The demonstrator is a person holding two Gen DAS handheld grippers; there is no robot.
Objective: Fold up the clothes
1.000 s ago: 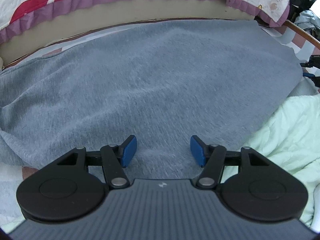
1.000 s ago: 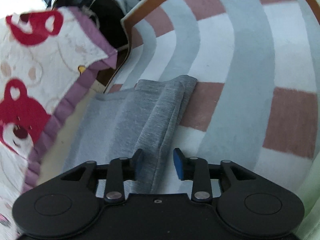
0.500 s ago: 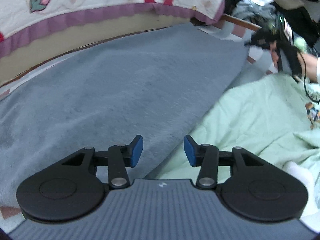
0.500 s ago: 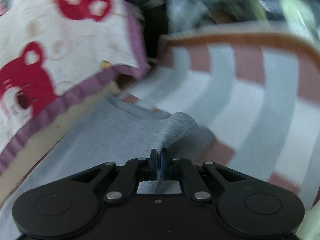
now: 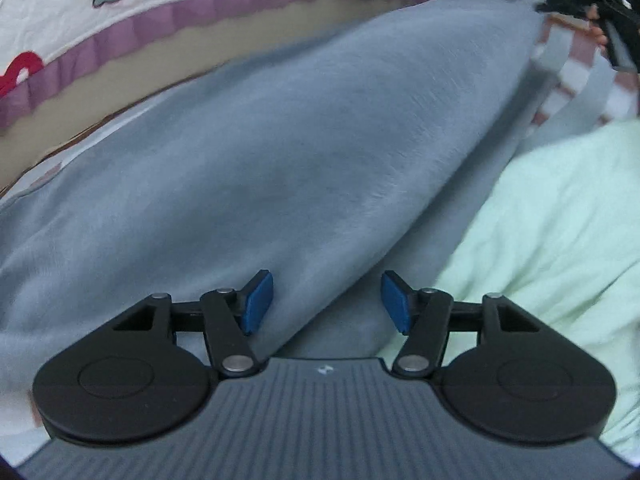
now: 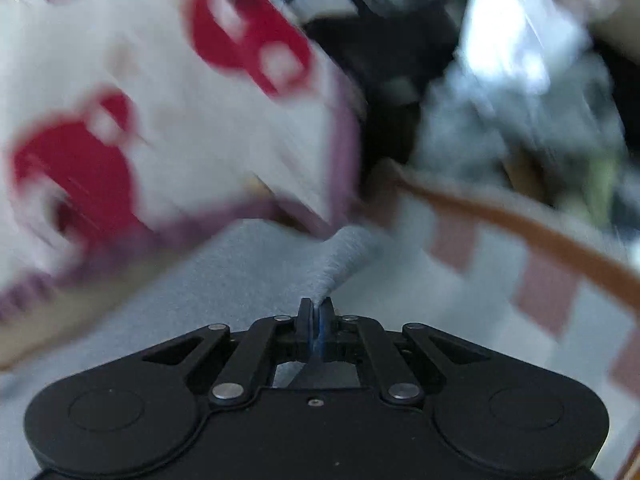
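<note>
Grey garment (image 6: 340, 264) corner between clamped right gripper (image 6: 317, 312) pads.

The left gripper (image 5: 326, 302) is seen opening above the grey garment (image 5: 280, 152), nothing being pinched; a green quilt (image 5: 552, 240) lies beside it.

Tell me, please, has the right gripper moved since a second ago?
Yes. The right gripper, shut on the grey garment, has lifted its corner off the striped sheet.

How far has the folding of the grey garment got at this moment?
Early. Done: the right gripper is shut on a corner of the grey garment. In hand: the left gripper is opening over its near edge, not gripping. Left: every fold; the cloth lies mostly spread.
</note>
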